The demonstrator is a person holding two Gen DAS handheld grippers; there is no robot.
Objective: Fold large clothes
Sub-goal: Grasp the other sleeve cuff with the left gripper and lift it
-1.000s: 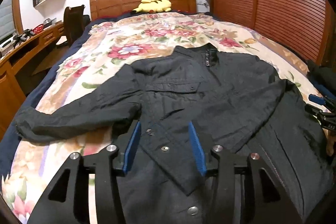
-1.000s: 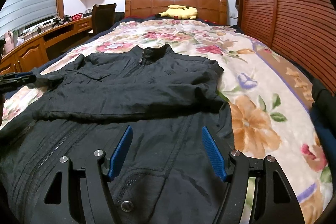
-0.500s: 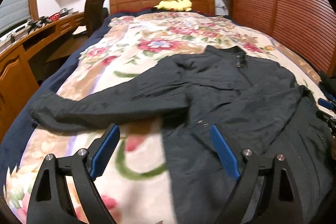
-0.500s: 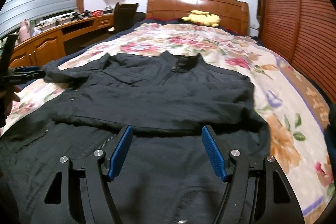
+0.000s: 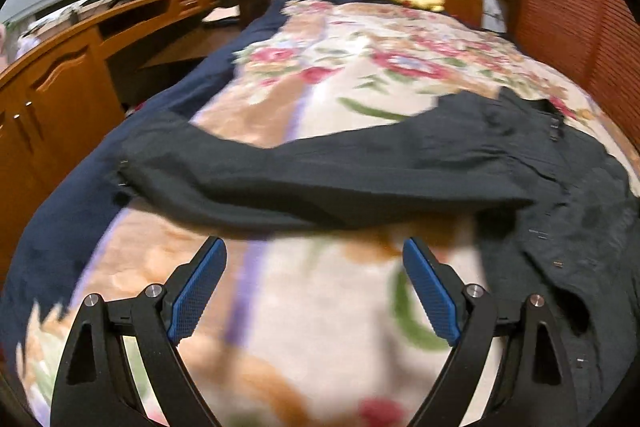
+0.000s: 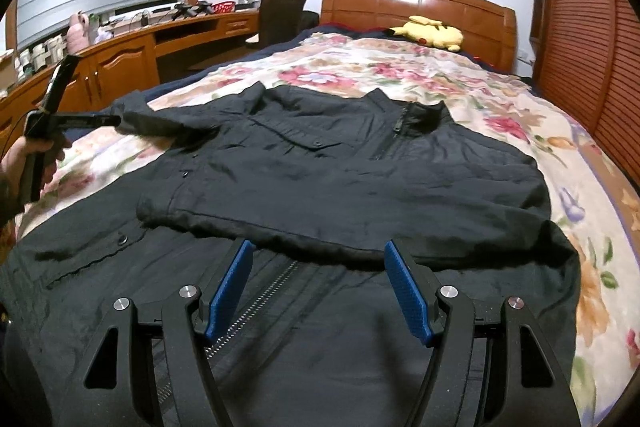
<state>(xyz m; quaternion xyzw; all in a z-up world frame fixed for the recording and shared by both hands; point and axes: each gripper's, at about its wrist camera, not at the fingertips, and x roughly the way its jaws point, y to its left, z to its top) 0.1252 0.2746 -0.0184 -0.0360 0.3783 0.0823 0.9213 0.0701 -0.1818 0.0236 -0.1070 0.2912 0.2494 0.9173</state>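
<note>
A large black jacket (image 6: 340,167) lies face up on the floral blanket (image 5: 320,327), collar toward the headboard. Its right sleeve (image 6: 360,223) is folded across the chest. The left sleeve (image 5: 320,183) stretches out flat toward the bed's left edge. My left gripper (image 5: 313,245) hangs open and wide over bare blanket, just short of that sleeve, with nothing between its blue pads (image 5: 198,291). In the right wrist view the left gripper (image 6: 86,120) shows at the far left in a hand (image 6: 34,157), tips near the cuff. My right gripper (image 6: 318,247) is open above the jacket's lower front and zip (image 6: 256,311).
A yellow plush toy (image 6: 430,31) lies by the wooden headboard (image 6: 416,3). A long wooden desk (image 5: 60,87) and a dark chair (image 6: 280,15) stand along the bed's left side. Louvred wooden doors (image 6: 600,47) run along the right side.
My left gripper opened wider and slid left off the jacket's buttoned front to the blanket below the outstretched sleeve. The right gripper drifted a little over the jacket's hem, still open.
</note>
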